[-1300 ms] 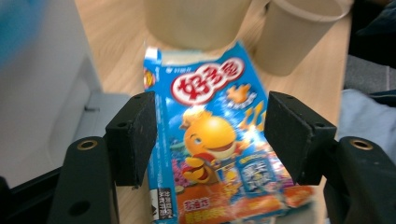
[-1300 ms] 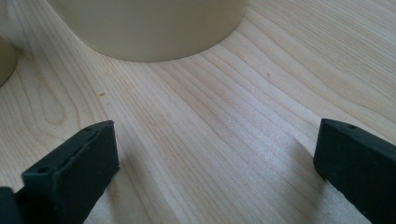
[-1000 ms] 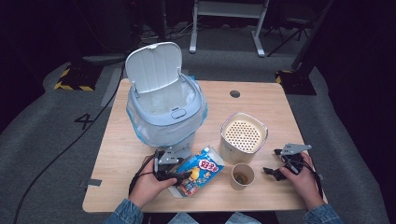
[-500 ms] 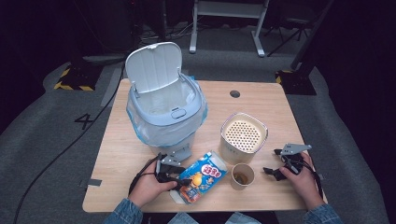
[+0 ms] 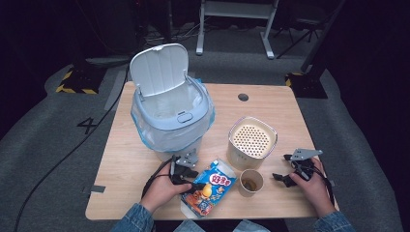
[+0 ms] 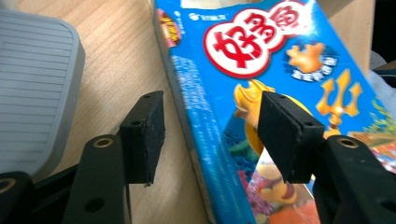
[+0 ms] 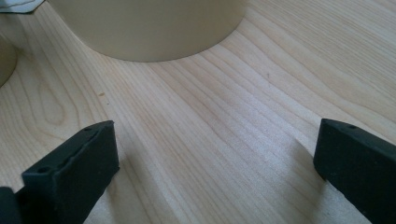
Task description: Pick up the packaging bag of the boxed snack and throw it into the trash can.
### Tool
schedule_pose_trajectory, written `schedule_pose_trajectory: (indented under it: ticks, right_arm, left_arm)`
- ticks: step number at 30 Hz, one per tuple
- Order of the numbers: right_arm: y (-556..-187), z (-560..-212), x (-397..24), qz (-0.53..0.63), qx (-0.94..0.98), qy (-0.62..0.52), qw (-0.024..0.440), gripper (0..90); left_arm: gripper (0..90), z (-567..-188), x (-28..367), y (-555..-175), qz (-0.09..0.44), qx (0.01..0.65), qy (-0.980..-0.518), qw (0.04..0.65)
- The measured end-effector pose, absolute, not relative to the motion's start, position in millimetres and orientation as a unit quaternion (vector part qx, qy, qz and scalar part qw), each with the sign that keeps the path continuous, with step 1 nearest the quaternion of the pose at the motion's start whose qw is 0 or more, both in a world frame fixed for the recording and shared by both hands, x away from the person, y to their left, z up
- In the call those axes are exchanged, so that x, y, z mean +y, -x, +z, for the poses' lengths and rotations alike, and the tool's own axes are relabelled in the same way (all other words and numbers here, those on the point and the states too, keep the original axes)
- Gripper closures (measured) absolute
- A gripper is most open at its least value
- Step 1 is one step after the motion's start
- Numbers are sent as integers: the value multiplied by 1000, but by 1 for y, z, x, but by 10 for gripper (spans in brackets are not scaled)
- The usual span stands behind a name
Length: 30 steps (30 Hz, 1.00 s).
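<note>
Snack box (image 5: 209,187): flat on worktop (image 5: 121,164), near edge, left of cup (image 5: 251,182).
Left hand-held gripper (image 6: 210,135): jaws have just been opening, astride box's left edge, not pressing.
Right hand-held gripper (image 7: 212,158): released, empty.
Risk: shallow bite; box may slip free.

Readable marks: two

Snack bag (image 6: 261,93) at table front edge: red-and-white Chinese logo "好多鱼", small white print above it too blurred to read. Floor (image 5: 58,145) left of table: white "4".
</note>
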State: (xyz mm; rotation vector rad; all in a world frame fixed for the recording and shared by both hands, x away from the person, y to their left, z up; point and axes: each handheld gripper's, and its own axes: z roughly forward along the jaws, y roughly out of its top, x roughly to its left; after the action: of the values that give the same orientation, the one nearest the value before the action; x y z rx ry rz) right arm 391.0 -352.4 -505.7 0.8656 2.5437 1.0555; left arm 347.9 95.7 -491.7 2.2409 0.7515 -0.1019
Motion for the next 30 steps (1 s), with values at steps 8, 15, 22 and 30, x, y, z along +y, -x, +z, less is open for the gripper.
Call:
schedule_pose_trajectory:
  ticks: [8,15,22,30]
  right_arm:
    - [-391,-506,-352,362,874,-298,127,1]
    - [-391,-506,-352,362,874,-298,127,2]
    - [-391,-506,-352,363,874,-298,127,2]
    - [-391,-506,-352,363,874,-298,127,1]
  left_arm:
    - [612,-488,86,-353,-33,287,-893,346]
    - [852,-485,94,-357,-27,288,-889,354]
    - [880,-469,109,-354,-32,274,-866,417]
    - [881,-444,123,-349,-37,236,-852,465]
